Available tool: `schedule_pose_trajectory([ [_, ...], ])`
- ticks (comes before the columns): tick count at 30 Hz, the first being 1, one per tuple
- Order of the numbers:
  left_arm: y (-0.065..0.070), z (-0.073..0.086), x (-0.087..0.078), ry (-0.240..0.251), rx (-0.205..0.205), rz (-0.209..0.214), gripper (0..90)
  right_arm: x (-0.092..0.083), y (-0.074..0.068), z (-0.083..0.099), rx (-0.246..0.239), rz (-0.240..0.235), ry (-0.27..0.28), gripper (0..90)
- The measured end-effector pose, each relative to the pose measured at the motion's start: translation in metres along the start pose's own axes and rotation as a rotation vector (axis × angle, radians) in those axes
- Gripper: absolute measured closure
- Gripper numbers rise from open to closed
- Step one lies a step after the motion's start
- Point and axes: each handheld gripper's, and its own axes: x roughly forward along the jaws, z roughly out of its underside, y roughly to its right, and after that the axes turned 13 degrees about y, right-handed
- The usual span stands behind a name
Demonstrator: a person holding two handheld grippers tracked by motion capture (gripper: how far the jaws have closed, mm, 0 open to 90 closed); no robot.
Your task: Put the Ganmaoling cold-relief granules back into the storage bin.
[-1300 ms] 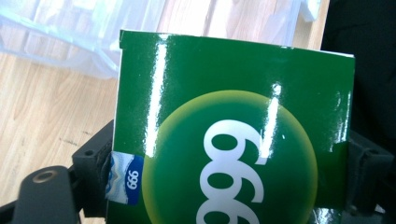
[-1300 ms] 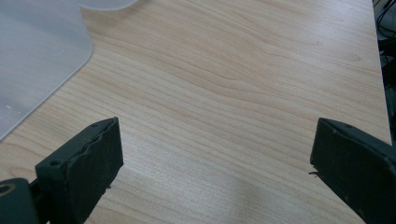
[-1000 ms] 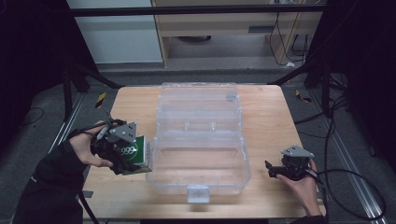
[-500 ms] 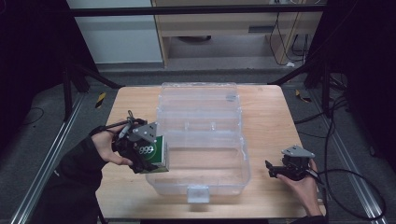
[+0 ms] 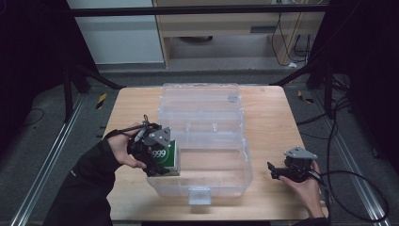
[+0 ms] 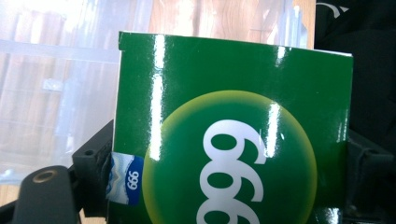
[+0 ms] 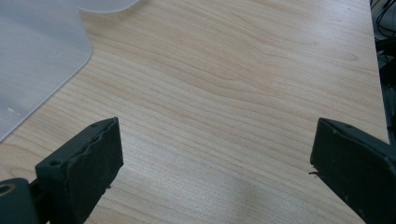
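The left claw (image 5: 157, 157) clamps a green "999" box (image 5: 165, 155), its jaws closed on the carton's two sides; in the left gripper view the box (image 6: 233, 140) takes up most of the frame, with a black jaw pressed against each lower edge. Since the earlier high-view frames the box has travelled rightward from the left part of the table (image 5: 131, 108) to the left wall of the clear plastic storage box (image 5: 207, 165). It now sits at centre-left of the high view, overlapping the container's near-left rim. I cannot tell whether it hangs just above the rim or already touches it. The grip looks the same as before, with no slip showing.

The right claw (image 5: 277, 170) has not moved. It rests at lower right of the high view, near the container's right wall but apart from it. In the right gripper view its jaws stand wide apart with nothing between them, over bare wood (image 7: 233, 93), and a rounded corner of the container (image 7: 37, 56) shows at upper left.

What this means: the carry is mostly done, and the work in hand looks like placing the carton inside the open container. What seems left is clearing the wall, lowering the box into the front compartment and letting go. The hinged lid (image 5: 200, 101) lies open behind, in the upper middle of the frame, so nothing blocks entry.
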Motion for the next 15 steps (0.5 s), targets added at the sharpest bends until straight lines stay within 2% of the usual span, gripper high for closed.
schedule_pose_trajectory([
  [6,-0.001,0.004,0.009,-0.020,-0.001,0.003,13.5,0.000,0.000,0.000,-0.002,-0.001,-0.001,2.8],
  [7,-0.001,0.005,0.011,-0.014,-0.012,0.007,13.5,0.000,0.000,0.000,-0.003,-0.001,-0.001,2.8],
  [9,-0.001,0.006,0.014,-0.006,-0.009,0.012,13.5,0.000,0.000,0.000,-0.004,-0.002,-0.001,2.8],
  [15,-0.002,0.010,0.023,-0.028,-0.011,0.011,13.5,0.000,0.000,0.000,-0.007,-0.003,-0.002,2.9],
])
